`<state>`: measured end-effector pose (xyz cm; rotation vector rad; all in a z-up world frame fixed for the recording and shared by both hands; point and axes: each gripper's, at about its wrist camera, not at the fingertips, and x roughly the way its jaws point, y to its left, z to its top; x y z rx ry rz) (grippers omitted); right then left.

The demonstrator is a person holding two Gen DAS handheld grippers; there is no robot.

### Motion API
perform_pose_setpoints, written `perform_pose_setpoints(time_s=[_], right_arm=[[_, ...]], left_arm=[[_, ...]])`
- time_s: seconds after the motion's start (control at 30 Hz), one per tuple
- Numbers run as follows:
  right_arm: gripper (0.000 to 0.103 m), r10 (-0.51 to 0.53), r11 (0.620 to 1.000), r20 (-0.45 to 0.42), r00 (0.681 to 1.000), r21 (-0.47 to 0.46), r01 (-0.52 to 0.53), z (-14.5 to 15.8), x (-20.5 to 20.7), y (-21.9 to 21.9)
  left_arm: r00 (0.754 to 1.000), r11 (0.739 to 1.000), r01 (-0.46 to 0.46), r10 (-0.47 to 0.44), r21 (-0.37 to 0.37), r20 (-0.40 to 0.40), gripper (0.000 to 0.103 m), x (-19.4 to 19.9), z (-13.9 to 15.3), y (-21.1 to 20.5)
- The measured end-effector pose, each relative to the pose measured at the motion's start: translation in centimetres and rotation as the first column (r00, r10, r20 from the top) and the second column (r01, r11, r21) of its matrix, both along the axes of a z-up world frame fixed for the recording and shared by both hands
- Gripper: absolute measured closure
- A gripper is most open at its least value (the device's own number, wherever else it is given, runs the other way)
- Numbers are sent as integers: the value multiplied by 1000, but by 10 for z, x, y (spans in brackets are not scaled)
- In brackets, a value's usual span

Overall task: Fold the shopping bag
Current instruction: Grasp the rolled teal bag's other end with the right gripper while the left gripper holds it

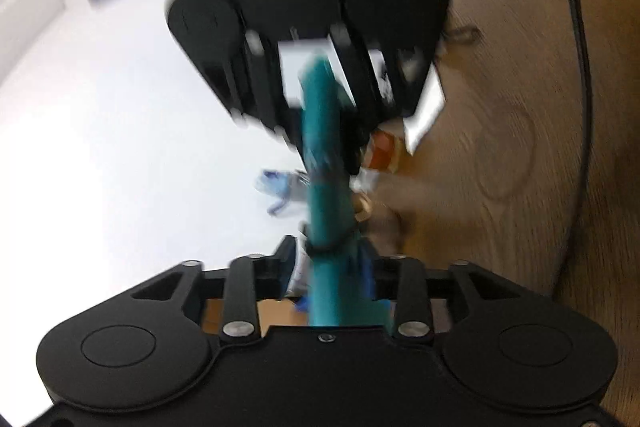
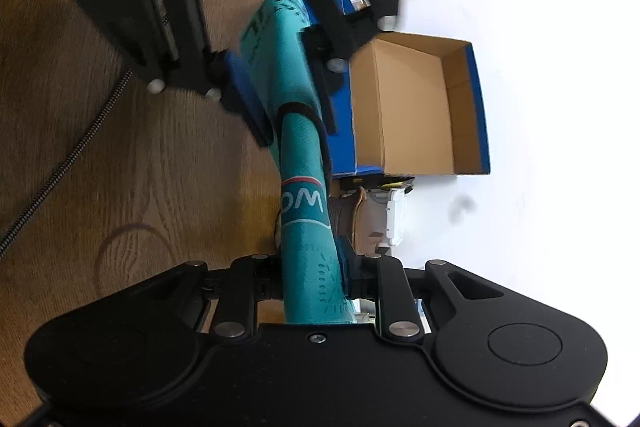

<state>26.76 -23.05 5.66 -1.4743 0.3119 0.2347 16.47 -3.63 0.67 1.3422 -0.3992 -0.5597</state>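
A teal shopping bag [image 1: 322, 155] with white lettering is stretched taut, edge-on, between my two grippers; it also shows in the right wrist view [image 2: 302, 163]. My left gripper [image 1: 330, 259] is shut on one end of it. My right gripper [image 2: 310, 267] is shut on the other end. Each view shows the opposite gripper facing it, clamped on the far end of the bag: the right one in the left wrist view [image 1: 320, 67], the left one in the right wrist view [image 2: 296, 67]. A black strap [image 2: 300, 109] crosses the bag. The left wrist view is motion-blurred.
An open cardboard box [image 2: 416, 107] with blue sides lies behind the bag. A wood-grain floor [image 2: 120, 167] with a braided cable [image 2: 60, 179] is on one side, a white surface [image 2: 540, 107] on the other. Small packages [image 2: 372, 215] lie near the box.
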Motion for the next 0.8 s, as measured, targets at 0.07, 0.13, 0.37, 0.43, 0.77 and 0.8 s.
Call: perform_pose_setpoints(time_s=[0.07,0.13,0.37,0.43,0.77,0.8], right_arm=[[81,18,1000,2,1000,0,-18,1,0,2],[81,44,999,9,999,5,-44,4,-1,6],[82,97,995,48,994,-22,-96,6,-11,-5],[82,102,995,53,993,-18,-101,6,-10,-12],[82,126,992,53,991,3,-126,3,-4,-42],[82,126,992,52,991,7,-127,4,-4,-46]], left_arm=[[1000,1000,19,-19,-2,5,43,-7,5,-8],[1000,999,2,-1,33,-29,51,-3,3,-13],[993,991,-114,115,63,-15,87,2,3,-17],[992,989,-124,124,82,5,86,0,1,-15],[985,978,-169,171,119,-1,85,-18,9,-7],[985,978,-171,172,121,0,85,-20,10,-6]])
